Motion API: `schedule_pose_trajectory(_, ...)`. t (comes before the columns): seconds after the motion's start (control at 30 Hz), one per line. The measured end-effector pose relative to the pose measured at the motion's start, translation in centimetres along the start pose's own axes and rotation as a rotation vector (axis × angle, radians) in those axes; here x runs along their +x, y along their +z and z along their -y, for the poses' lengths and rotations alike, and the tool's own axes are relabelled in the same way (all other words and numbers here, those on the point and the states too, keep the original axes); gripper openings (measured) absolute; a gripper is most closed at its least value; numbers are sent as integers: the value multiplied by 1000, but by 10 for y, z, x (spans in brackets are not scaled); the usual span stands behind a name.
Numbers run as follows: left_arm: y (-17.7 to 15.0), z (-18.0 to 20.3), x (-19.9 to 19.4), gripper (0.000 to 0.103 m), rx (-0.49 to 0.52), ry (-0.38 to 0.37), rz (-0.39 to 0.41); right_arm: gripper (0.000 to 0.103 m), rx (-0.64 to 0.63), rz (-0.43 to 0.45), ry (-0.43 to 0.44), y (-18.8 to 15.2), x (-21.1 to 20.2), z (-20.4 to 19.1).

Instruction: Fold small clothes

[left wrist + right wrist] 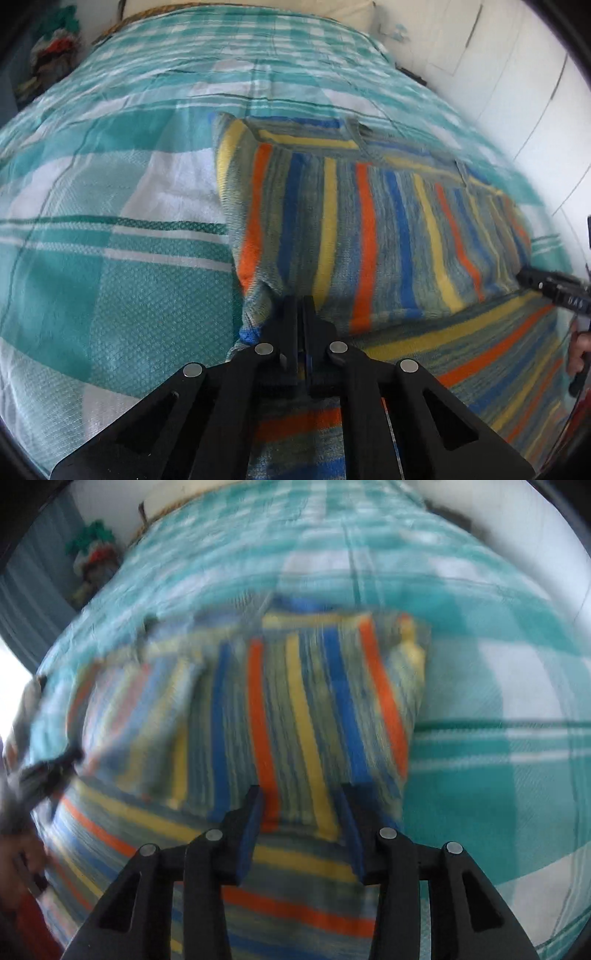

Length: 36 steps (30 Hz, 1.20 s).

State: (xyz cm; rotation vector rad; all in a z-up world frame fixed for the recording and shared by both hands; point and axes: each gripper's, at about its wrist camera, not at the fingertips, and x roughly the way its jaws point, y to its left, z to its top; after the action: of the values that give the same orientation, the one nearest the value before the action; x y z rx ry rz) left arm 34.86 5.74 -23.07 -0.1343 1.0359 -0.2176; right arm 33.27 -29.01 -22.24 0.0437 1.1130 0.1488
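Striped garment [369,229] pinched in left gripper [300,306]

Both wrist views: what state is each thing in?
Striped knit garment: partly folded on the bed, one edge pinched.
Left gripper: shut on the garment's edge.
Right gripper: open over the garment.
Teal checked bedspread: spread flat.

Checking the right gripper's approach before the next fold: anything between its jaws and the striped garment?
Nothing visible. The right gripper stands open directly over the striped garment, whose folded edge shows in the gap; only the checked bedspread lies around it. The left gripper is shut at the garment's other corner.
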Motion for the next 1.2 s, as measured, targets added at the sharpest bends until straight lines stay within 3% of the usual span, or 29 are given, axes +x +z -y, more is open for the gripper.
schedule_pose_trajectory(0.07, 4, 6, -10, 5, 11, 13, -1, 42, 5, 1, -21, 0, -11, -3)
schedule_pose_trajectory(0.1, 5, 11, -16, 15, 21, 18, 4, 42, 6, 18, -15, 0, -20, -5)
schedule_pose_trajectory(0.17, 1, 20, -36, 60, 21, 9, 23, 42, -30, 37, 1, -3, -37, -14)
schedule_pose_trajectory(0.23, -15, 33, -63, 80, 51, -5, 57, 44, -82, 32, 4, -15, -52, -25)
schedule_pose_trajectory(0.37, -70, 66, -93, 89, 162, -12, -6, 49, -155, -20, 29, -75, -77, -45)
schedule_pose_trajectory(0.47, -130, 90, -80, 94, 250, 61, -136, 57, -166, -87, 29, -132, -68, -53)
schedule_pose_trajectory(0.5, -145, 95, -73, 95, 271, 102, -135, 61, -173, -66, 9, -146, -65, -53)
schedule_pose_trajectory(0.53, -151, 97, -76, 95, 272, 131, -79, 61, -192, -2, -14, -155, -70, -56)
schedule_pose_trajectory(0.57, -153, 99, -79, 94, 261, 145, -63, 61, -211, 1, -38, -156, -73, -60)
schedule_pose_trajectory(0.63, -149, 100, -89, 93, 219, 132, -101, 61, -220, -28, -59, -149, -84, -67)
schedule_pose_trajectory(0.77, -159, 104, -116, 94, 208, 89, -90, 61, -220, -12, -25, -157, -117, -77)
schedule_pose_trajectory(0.83, -179, 107, -110, 95, 234, 113, -145, 63, -265, -59, -42, -172, -113, -87)
schedule_pose_trajectory(0.9, -198, 109, -112, 96, 285, 143, -146, 64, -295, -181, -82, -197, -92, -89)
schedule_pose_trajectory(1.0, -209, 111, -118, 99, 348, 183, -181, 67, -296, -181, -111, -213, -97, -86)
schedule_pose_trajectory(1.1, -213, 103, -117, 100, 326, 188, -225, 76, -316, -232, -154, -222, -96, -85)
schedule_pose_trajectory(1.2, -213, 101, -122, 100, 319, 193, -241, 78, -344, -249, -186, -229, -97, -86)
